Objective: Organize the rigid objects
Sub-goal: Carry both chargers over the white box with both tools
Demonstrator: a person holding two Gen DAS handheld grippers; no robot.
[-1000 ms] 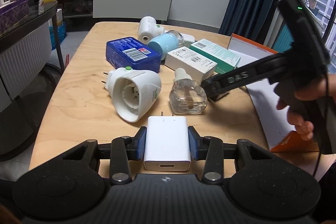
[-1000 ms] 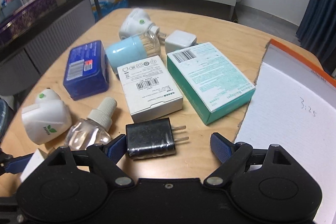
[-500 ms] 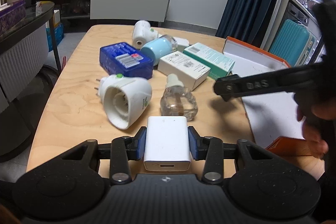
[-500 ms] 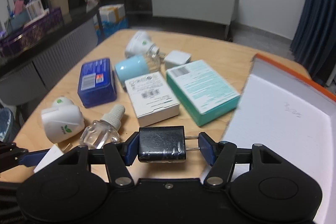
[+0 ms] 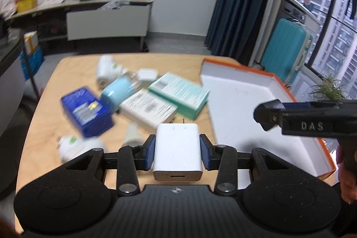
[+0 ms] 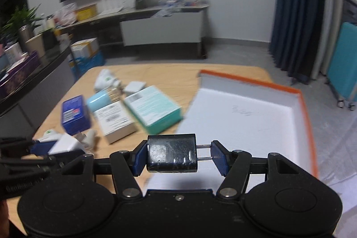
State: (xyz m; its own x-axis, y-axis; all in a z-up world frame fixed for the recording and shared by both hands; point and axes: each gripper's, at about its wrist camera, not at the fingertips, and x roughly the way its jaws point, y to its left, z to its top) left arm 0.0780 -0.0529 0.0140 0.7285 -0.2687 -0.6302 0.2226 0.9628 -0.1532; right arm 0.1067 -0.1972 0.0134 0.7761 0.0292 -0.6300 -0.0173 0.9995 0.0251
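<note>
Above table (image 5: 44, 126), tongs (image 5: 177, 152) clamp white charger (image 5: 177, 148).

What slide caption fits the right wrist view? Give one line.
Right claw grips a black charger above the orange-rimmed tray.

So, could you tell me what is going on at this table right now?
A person is sorting small rigid items with a handheld gripper in each hand. The left gripper is clamped on a white charger, and the right gripper is clamped on a black charger, one pad against its prongs. Both are held above the wooden table, beside the open orange-rimmed box, which shows nothing inside. Other boxes and plug-in devices lie on the table to the left.
</note>
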